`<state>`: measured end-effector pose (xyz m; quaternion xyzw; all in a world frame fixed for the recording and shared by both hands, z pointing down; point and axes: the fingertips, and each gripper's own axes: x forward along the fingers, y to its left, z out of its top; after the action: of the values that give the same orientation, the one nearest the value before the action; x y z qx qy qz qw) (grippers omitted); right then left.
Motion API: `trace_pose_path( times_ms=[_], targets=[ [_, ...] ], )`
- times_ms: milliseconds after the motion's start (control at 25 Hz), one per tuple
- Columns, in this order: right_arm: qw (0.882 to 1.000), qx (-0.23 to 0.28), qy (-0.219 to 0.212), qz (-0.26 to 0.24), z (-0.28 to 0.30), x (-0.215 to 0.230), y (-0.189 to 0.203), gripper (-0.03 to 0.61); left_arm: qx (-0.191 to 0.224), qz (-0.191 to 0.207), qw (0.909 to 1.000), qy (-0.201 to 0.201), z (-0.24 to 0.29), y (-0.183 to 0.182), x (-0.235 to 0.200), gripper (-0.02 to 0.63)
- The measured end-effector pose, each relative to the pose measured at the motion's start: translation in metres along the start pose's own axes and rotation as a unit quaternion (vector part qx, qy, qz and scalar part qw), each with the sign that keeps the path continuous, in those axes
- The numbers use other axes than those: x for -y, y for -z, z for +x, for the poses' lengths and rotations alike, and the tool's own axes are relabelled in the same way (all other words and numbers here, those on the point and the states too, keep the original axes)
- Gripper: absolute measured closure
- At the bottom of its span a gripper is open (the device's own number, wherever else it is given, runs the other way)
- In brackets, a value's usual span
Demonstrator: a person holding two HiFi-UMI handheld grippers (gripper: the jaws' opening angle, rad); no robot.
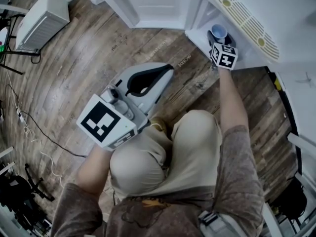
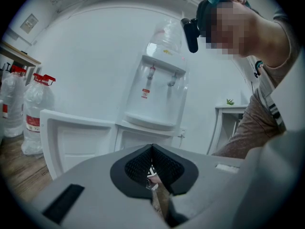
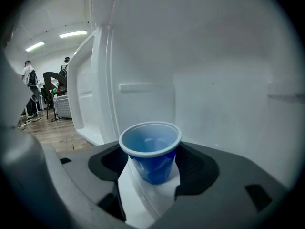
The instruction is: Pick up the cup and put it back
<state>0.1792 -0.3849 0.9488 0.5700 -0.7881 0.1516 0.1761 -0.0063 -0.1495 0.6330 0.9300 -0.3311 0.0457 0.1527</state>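
Note:
A blue cup with a white rim stands upright on a white shelf edge inside the open white cabinet. My right gripper has its jaws around it, one dark pad close on each side; I cannot tell whether the pads press on the cup. In the head view the cup shows just beyond the right gripper, at the end of an outstretched arm. My left gripper hangs over the wooden floor near the person's knees, its jaws closed together and nothing held. In its own view the left gripper points at the water dispenser.
A white water dispenser stands above the cabinet, whose door is swung open. Large water bottles stand at the left. A white unit and cables lie on the wooden floor. People stand far off.

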Motion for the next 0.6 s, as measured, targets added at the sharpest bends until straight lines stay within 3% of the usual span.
trace_pose_path(
  times_ms=[320, 600],
  targets=[
    [0.999, 0.013, -0.029, 0.003, -0.022, -0.020, -0.018, 0.273, -0.002, 0.008, 1.0000, -0.004, 0.003, 0.000, 0.004, 0.611],
    [0.996, 0.033, -0.083, -0.017, -0.061, -0.039, -0.063, 0.276, 0.007, 0.008, 0.9999, -0.007, 0.007, -0.010, 0.014, 0.611]
  ],
)
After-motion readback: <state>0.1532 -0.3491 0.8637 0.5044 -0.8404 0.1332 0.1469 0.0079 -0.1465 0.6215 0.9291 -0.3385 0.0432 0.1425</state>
